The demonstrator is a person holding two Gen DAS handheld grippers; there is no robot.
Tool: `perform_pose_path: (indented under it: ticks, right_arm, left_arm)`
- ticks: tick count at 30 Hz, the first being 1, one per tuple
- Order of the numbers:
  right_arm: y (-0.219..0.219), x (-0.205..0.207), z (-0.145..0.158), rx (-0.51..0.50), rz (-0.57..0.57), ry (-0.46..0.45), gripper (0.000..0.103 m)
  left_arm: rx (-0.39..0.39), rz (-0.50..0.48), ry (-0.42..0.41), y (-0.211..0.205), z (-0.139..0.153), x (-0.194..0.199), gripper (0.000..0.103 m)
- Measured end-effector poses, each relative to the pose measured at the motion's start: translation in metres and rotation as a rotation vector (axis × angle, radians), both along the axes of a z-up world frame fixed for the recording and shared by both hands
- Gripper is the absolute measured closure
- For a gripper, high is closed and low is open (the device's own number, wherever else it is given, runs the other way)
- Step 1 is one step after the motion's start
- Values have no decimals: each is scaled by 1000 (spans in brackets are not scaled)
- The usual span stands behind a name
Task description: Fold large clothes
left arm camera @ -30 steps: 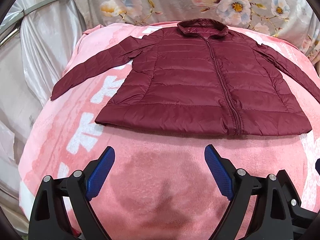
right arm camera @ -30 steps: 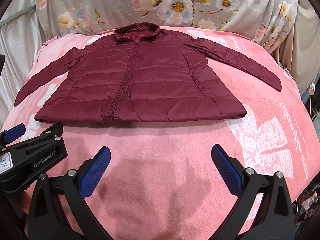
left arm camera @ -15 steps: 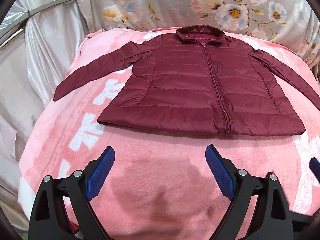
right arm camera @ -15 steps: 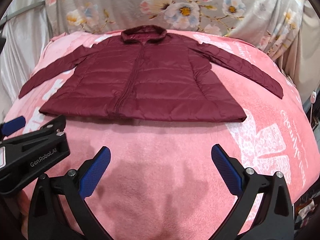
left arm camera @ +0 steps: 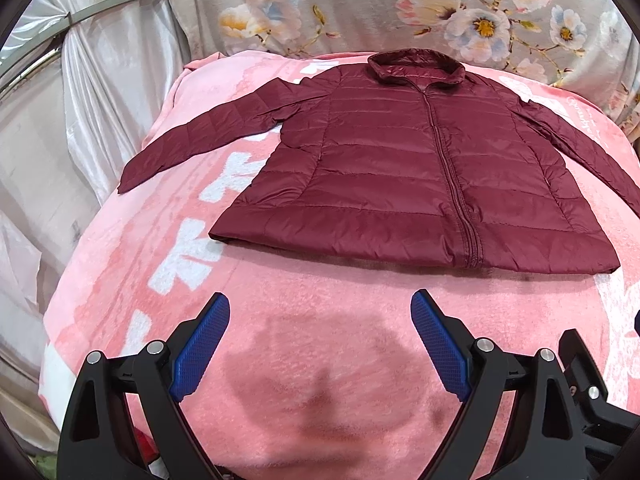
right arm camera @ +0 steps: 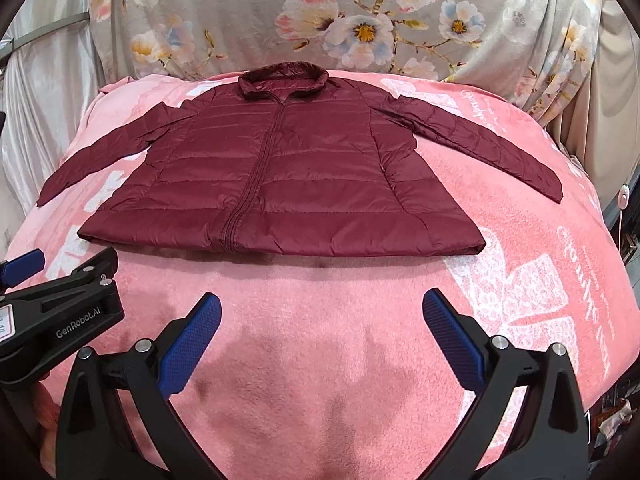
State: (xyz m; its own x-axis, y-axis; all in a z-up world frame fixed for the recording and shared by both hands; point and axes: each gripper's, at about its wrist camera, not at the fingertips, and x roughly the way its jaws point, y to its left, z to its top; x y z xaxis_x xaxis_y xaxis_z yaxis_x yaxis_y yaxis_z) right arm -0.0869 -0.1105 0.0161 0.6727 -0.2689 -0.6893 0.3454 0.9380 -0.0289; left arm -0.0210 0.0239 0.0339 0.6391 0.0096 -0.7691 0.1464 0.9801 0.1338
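Observation:
A dark red quilted jacket [left arm camera: 408, 168] lies flat and zipped on a pink blanket [left arm camera: 312, 320], collar far, hem near, both sleeves spread out to the sides. It also shows in the right wrist view [right arm camera: 280, 176]. My left gripper [left arm camera: 320, 312] is open and empty, above the blanket a little short of the hem. My right gripper [right arm camera: 322, 312] is open and empty, also short of the hem. The left gripper's body [right arm camera: 60, 312] shows at the left edge of the right wrist view.
The pink blanket [right arm camera: 520, 280] has white print and covers a raised bed-like surface. A floral fabric [left arm camera: 400, 12] hangs behind it. Pale satin drapes [left arm camera: 80, 120] hang at the left. A small white switch on a cord [right arm camera: 623, 196] hangs at the right edge.
Both grippers have drawn back and risen slightly, so the jacket sits a little farther off in both views. Both stay open. The jacket has not moved.

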Motion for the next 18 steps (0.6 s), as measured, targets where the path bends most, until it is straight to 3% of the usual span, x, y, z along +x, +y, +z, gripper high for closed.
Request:
perform_pose_path:
  ticks: [18]
  right_arm:
    - [2,-2,0,10,0,-5,5]
  left_arm:
    - [11,-10,-5,-2,1,-5,13]
